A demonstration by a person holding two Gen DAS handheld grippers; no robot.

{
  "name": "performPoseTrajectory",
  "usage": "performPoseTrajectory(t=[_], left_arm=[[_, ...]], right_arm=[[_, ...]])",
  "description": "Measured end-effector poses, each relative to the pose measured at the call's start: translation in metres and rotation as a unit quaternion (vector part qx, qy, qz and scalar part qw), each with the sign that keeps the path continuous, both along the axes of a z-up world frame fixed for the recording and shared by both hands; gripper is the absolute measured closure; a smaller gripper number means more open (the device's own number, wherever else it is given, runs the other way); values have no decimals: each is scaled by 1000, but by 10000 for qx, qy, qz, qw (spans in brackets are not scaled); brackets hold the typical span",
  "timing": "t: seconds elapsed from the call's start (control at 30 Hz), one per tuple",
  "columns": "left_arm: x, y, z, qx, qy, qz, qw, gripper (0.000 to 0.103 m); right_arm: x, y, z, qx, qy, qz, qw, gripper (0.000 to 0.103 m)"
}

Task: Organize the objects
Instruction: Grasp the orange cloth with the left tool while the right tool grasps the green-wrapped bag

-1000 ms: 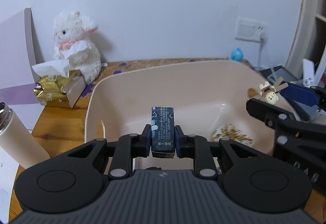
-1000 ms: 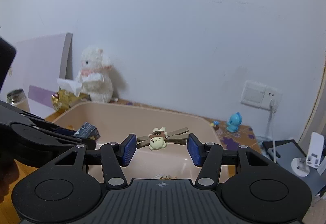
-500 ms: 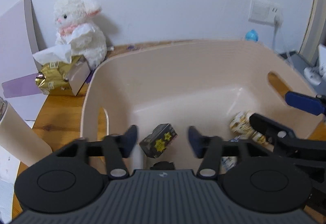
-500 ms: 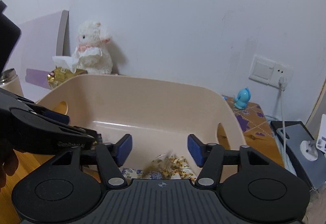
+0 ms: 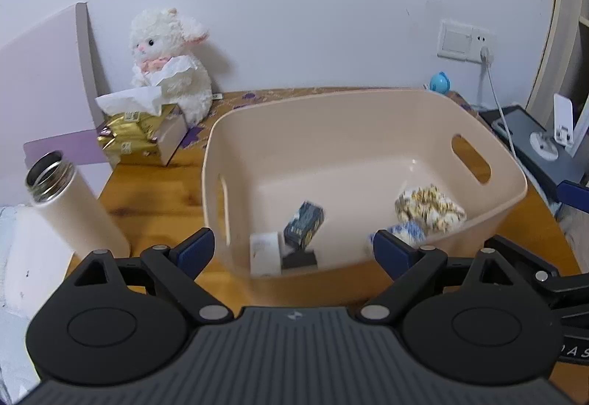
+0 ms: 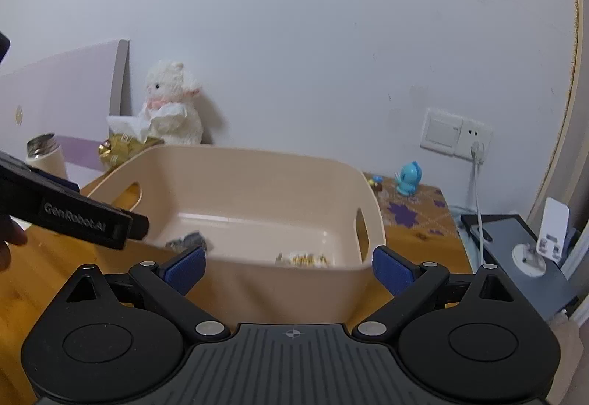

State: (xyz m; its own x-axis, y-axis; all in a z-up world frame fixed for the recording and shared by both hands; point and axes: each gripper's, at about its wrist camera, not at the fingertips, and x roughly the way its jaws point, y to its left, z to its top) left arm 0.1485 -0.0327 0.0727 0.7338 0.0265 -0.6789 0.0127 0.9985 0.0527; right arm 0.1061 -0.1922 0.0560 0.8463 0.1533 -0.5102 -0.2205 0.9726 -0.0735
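While we hold both tools low in front of the bin [image 5: 368,103], nothing is in them. Our left gripper [image 5: 293,248] has its jaws wide apart, and so does our right gripper [image 6: 289,267]. Both sit just outside the near wall of the bin, not touching it as far as we can tell.

Inside the bin we see a dark box [image 5: 303,225] leaning on its side, near the front wall. Right beside it is a small white thing [image 5: 264,252], but it is too blurry to name. More to the right lies a puffy yellow and white bundle [image 5: 429,208], with a bit of blue and white just below it. So the task's things are down in the bin.

We think the dropping step is done and our hands are free. The next job is to find one more loose thing and go pick it up.

Left of the bin stands an open bottle [image 5: 70,206] on the table [image 5: 154,191]. Farther back is a gold tissue pack [image 5: 138,138], and behind that a white plush [image 5: 169,62] leans on the wall. On the far right there is a little blue toy [image 5: 440,81].

For the bottle, we would need to come at it from the side and squeeze its round body well, since it is tall and could tip.
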Motion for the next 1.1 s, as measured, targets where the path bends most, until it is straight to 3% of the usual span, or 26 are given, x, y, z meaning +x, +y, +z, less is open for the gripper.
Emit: performPoseTrajectory(t=[0.27, 0.57, 0.93, 1.1], left_arm=[[-32, 3, -13, -101, 239, -124, 9996, 9], [-28, 0, -61, -236, 869, -232, 9957, 9], [2, -4, -109, -872, 1049, -548, 9891, 9], [4, -8, -115, -742, 820, -515, 9925, 11]], right_arm=[[-23, -1, -27, 34, 242, -129, 9996, 4], [-24, 5, -59, -109, 663, -84, 9977, 4], [8, 8, -98, -171, 1069, -37, 9941, 6], [13, 14, -110, -147, 1053, 74, 9943, 8]])
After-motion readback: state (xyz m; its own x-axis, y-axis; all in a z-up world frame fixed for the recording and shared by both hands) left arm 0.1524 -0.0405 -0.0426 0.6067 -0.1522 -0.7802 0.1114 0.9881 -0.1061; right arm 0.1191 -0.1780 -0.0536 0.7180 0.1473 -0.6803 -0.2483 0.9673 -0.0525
